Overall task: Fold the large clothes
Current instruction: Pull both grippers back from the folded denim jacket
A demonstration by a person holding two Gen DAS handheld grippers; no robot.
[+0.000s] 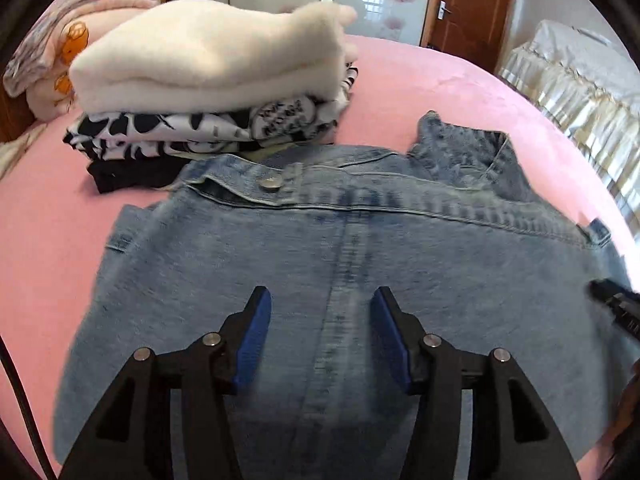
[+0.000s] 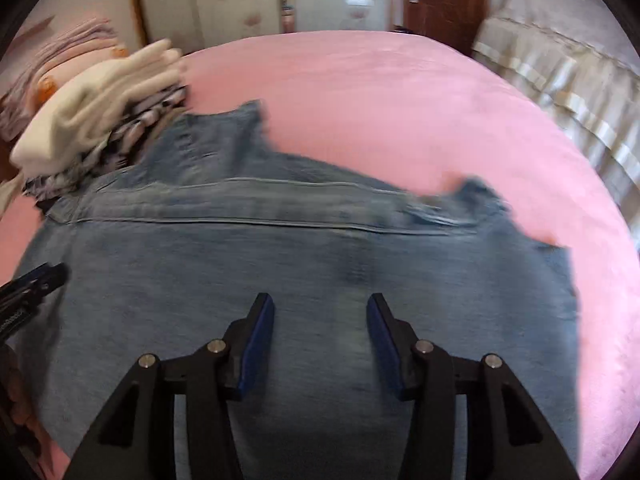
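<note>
A light blue denim garment lies spread flat on the pink bed, waistband and metal button at its far side. It also fills the right wrist view, blurred. My left gripper is open and empty, hovering over the denim's middle seam. My right gripper is open and empty above the denim too. The right gripper's tip shows at the right edge of the left wrist view; the left gripper's tip shows at the left edge of the right wrist view.
A stack of folded clothes, cream fleece on top, black-and-white print under it, stands at the denim's far left. The pink bed stretches beyond. A quilt pile lies far left; a covered bed and a brown door are right.
</note>
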